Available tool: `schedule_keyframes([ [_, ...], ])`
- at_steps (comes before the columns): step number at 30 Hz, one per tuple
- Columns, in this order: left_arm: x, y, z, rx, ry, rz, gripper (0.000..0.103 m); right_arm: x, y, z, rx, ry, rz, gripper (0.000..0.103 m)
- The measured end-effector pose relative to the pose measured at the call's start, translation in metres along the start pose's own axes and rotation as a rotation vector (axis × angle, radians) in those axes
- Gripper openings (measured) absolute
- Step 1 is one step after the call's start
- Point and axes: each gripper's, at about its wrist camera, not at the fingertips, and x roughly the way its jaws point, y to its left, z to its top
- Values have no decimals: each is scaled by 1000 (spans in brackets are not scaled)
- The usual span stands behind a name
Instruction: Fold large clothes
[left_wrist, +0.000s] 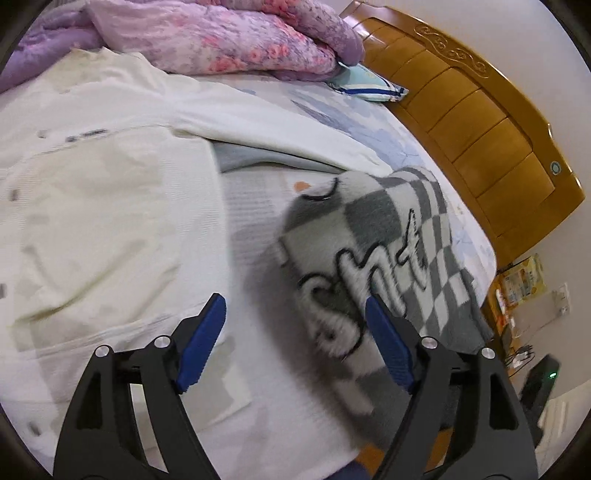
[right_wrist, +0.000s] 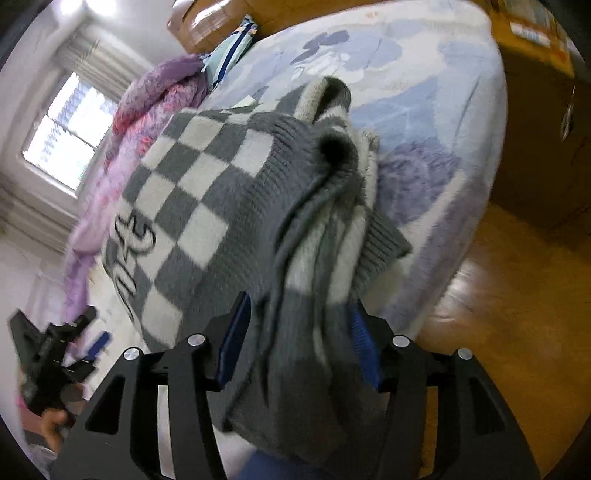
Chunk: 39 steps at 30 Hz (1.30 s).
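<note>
Currently the right hand-held gripper (right_wrist: 297, 332) is clamped on a bunched fold of the grey-and-white checkered sweater (right_wrist: 207, 192); its blue pads (right_wrist: 364, 347) press the knit from both sides, and loose layers hang down between the black fingers. Sweater is lifted above the bed (right_wrist: 424, 110), draped toward the camera, script lettering visible on the checked panel. Motion blur on the fabric.

Left hand-held gripper (left_wrist: 295, 332) stands with its jaws wide apart, nothing between them. Its right-hand blue pad (left_wrist: 388, 347) sits just beside the hanging edge of the checkered sweater (left_wrist: 369, 251); cannot tell whether it touches. In the right wrist view the left hand-held gripper (right_wrist: 88, 343) shows at the lower left edge, blurred, well apart from the right one.

On the bed (left_wrist: 369, 122), left of the sweater, a cream-white garment (left_wrist: 103, 192) lies spread flat. Beyond it, a crumpled purple-and-pink floral quilt (left_wrist: 221, 37) and a pale blue striped pillow (left_wrist: 373, 86) against the wooden headboard (left_wrist: 480, 110). Bedsheet has a blue floral print. Window (right_wrist: 66, 125) lit at far left in the right wrist view; wooden floor (right_wrist: 498, 314) beside the bed.
</note>
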Motion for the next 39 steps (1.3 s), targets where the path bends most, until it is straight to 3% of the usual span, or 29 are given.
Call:
schedule_keyframes([
  [5, -58, 16, -20, 7, -59, 53, 87, -31, 54, -24, -175, -48, 28, 54],
  [10, -124, 22, -42, 36, -139, 144, 91, -51, 130, -51, -329, -52, 135, 58],
  [12, -151, 18, -53, 67, -176, 190, 91, -59, 154, -61, -377, -55, 154, 66],
  [15, -182, 14, -66, 95, -213, 199, 94, -76, 189, -78, -462, -67, 167, 81],
  [19, -218, 15, -85, 89, -247, 239, 94, -101, 227, -102, -595, -61, 143, 85],
  [24, -261, 13, -106, 94, -315, 315, 96, -131, 247, -124, -662, -105, 157, 95],
  [26, -279, 10, -116, 102, -337, 362, 98, -147, 254, -133, -686, -146, 147, 95],
  [39, -379, -14, -147, 101, -518, 473, 98, -236, 281, -172, -796, -333, 190, 95],
])
